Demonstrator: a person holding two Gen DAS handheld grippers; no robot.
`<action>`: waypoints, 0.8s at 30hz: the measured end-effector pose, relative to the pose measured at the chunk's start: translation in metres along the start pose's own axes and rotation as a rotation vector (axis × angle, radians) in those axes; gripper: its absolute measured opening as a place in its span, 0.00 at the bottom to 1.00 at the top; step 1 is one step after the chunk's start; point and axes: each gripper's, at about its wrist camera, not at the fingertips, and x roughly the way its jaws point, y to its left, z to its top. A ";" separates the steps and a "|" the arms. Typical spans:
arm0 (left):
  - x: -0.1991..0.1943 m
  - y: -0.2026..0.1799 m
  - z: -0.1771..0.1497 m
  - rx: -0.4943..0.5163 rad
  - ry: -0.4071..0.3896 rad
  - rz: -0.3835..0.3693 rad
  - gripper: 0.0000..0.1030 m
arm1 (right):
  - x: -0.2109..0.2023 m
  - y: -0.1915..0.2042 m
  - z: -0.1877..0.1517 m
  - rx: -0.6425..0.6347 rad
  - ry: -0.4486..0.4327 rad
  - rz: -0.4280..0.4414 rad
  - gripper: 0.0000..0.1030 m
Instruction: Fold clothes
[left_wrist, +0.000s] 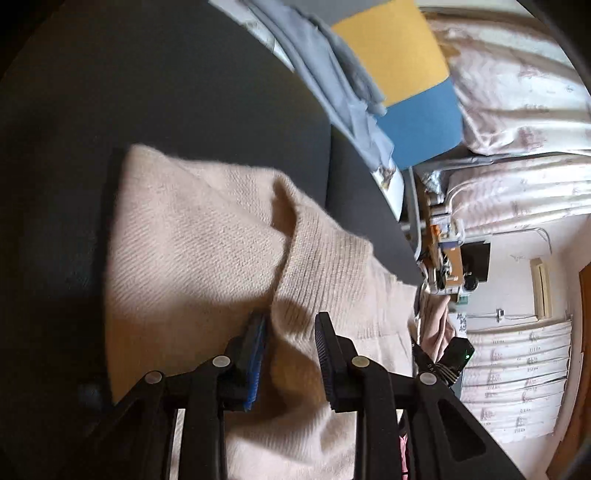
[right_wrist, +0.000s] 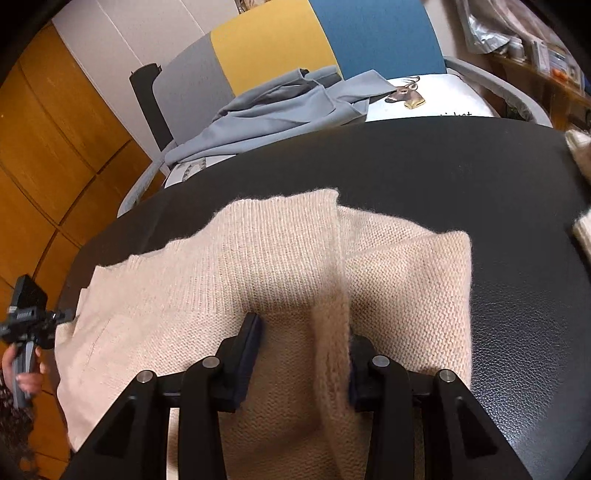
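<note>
A beige knit sweater (left_wrist: 192, 240) lies partly folded on a black leather surface (left_wrist: 147, 92). My left gripper (left_wrist: 291, 332) stands over its near part. A raised ridge of the knit fills the gap between the fingers, and the pads press on it. In the right wrist view the same sweater (right_wrist: 258, 258) spreads out ahead, with one folded panel lying over another. My right gripper (right_wrist: 303, 332) pinches a bunched fold of it, and the knit laps over the right finger. At the far left of that view a hand (right_wrist: 22, 373) holds the body of the left gripper.
A grey garment (right_wrist: 280, 107) and a white cushion with a deer print (right_wrist: 406, 94) lie on a chair with a yellow and blue back (right_wrist: 273, 40) beyond the black surface (right_wrist: 480, 166). Wooden cabinet doors (right_wrist: 48, 147) stand at the left. Another beige piece (right_wrist: 583, 229) lies at the right edge.
</note>
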 end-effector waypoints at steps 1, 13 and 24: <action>0.003 -0.005 0.000 0.029 0.005 0.020 0.25 | 0.000 0.000 -0.001 -0.002 0.002 -0.001 0.38; -0.051 -0.059 -0.011 0.305 -0.330 0.251 0.01 | 0.003 0.000 0.001 -0.018 0.009 -0.016 0.38; -0.083 0.028 -0.080 0.082 -0.334 0.054 0.26 | -0.061 0.000 -0.001 0.055 -0.088 0.049 0.54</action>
